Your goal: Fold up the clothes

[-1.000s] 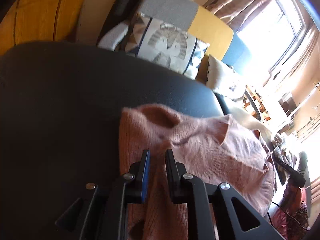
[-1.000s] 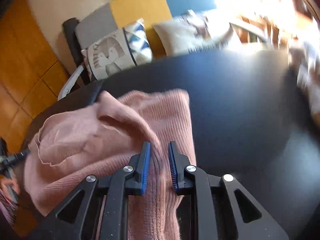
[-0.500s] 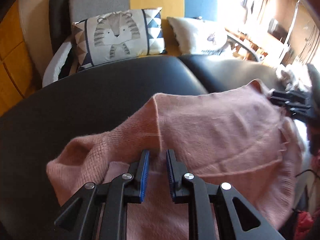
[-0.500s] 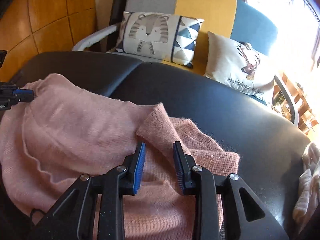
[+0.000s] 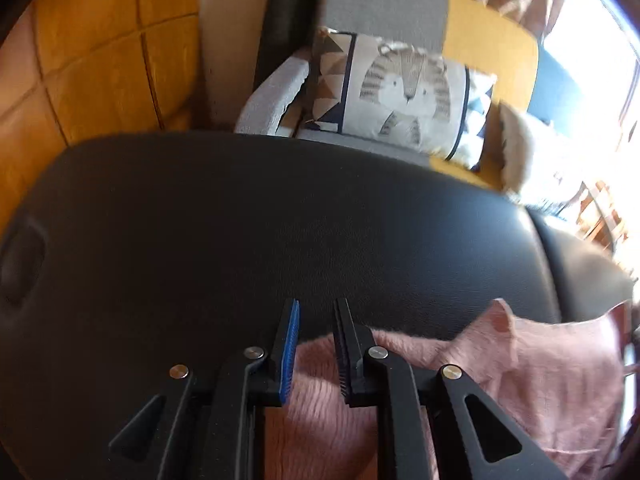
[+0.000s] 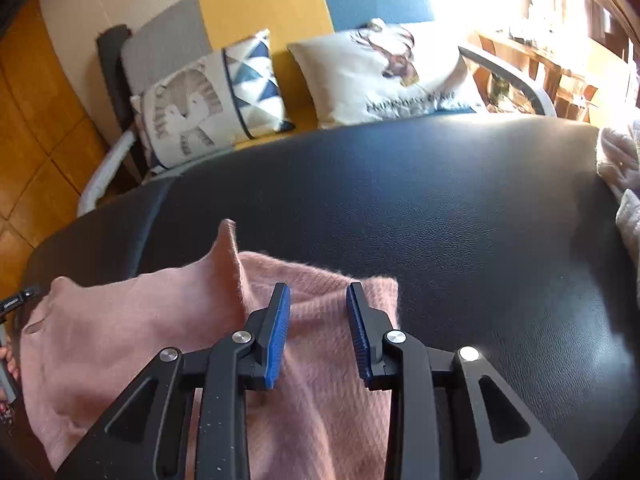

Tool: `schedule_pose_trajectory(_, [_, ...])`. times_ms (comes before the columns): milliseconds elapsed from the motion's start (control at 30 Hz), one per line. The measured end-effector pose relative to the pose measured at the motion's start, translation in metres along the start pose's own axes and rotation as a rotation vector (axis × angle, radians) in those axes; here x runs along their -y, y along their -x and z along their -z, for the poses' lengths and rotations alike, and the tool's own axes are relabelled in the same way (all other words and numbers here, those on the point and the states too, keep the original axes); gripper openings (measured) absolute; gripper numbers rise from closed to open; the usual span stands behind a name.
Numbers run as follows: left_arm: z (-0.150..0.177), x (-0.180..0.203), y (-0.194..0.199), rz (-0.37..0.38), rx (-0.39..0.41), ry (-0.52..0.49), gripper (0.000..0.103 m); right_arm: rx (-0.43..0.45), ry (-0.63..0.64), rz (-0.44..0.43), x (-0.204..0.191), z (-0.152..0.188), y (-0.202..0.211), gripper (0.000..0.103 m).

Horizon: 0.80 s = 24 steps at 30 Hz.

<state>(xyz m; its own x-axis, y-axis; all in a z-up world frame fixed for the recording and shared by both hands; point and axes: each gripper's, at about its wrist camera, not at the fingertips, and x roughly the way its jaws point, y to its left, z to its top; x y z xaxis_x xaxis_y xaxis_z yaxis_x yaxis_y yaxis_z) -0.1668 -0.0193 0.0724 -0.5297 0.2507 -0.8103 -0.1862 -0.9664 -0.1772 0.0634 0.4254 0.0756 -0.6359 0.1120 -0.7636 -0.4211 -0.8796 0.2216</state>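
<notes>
on the black padded surface (image 6: pixel 460 208) lies the pink knit sweater (image 6: pixel 132 340), bunched at the near edge, one fold standing up in a peak toward the middle of the cloth. same garment in the left wrist view: sweater (image 5: pixel 552 372) spreads from under the tool out to the right, far edge of it raised in a small point.

left tool (image 5: pixel 316 320): jaws narrow, knit runs up between the inner faces near their base, tips poke past the cloth edge over bare black padding. cannot tell whether the pads actually pinch the fabric.

right tool (image 6: pixel 318 300): jaws parted with a clear gap, sweater lying flat beneath and between them, pads not pressing it. released, not gripping.

beyond the surface: sofa (image 6: pixel 260 0) in grey, yellow and blue blocks, tiger-print cushion (image 5: pixel 400 92) at its left end, deer-print cushion (image 6: pixel 384 72) beside it. orange tiled floor (image 5: pixel 92 64) off to the left. pale knit clothes (image 6: pixel 624 184) sit at the right edge of the surface, well apart from the pink sweater. the tip of the other tool shows at the far left of the right wrist view, at the sweater's left edge.
</notes>
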Motion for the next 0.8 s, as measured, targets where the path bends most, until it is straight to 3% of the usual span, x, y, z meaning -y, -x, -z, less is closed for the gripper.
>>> schedule_pose_trajectory(133, [0.033, -0.002, 0.033, 0.189, 0.042, 0.016, 0.017, 0.072, 0.078, -0.117, -0.018, 0.023, 0.04, 0.045])
schedule_pose_trajectory(200, [0.052, 0.01, 0.05, 0.219, 0.058, -0.05, 0.017, 0.087, 0.115, -0.167, -0.028, 0.038, 0.056, 0.045])
schedule_pose_trajectory(267, [0.068, 0.026, 0.065, 0.201, 0.097, -0.142, 0.017, 0.074, 0.151, -0.139, -0.036, 0.052, 0.062, 0.045])
schedule_pose_trajectory(400, [0.088, 0.056, 0.06, 0.198, 0.08, -0.322, 0.017, 0.039, 0.204, -0.147, -0.041, 0.074, 0.066, 0.045])
schedule_pose_trajectory(467, [0.086, 0.057, 0.04, 0.111, 0.051, -0.344, 0.017, 0.004, 0.226, -0.123, -0.042, 0.081, 0.058, 0.045])
schedule_pose_trajectory(567, [0.081, 0.058, 0.009, -0.022, 0.006, -0.375, 0.019, -0.001, 0.168, -0.009, -0.022, 0.082, 0.045, 0.044])
schedule_pose_trajectory(633, [0.069, 0.035, 0.016, -0.023, 0.007, -0.191, 0.016, 0.009, 0.055, -0.051, -0.008, 0.079, 0.047, 0.043])
schedule_pose_trajectory(700, [0.064, 0.019, 0.026, 0.057, 0.018, -0.046, 0.014, 0.031, -0.014, -0.087, -0.002, 0.077, 0.053, 0.043])
schedule_pose_trajectory(733, [0.062, 0.012, 0.031, 0.11, 0.029, 0.01, 0.014, 0.054, 0.009, -0.1, -0.008, 0.076, 0.058, 0.044])
schedule_pose_trajectory(800, [0.067, 0.022, 0.044, 0.144, 0.07, -0.014, 0.014, 0.098, 0.059, -0.124, -0.02, 0.073, 0.068, 0.045])
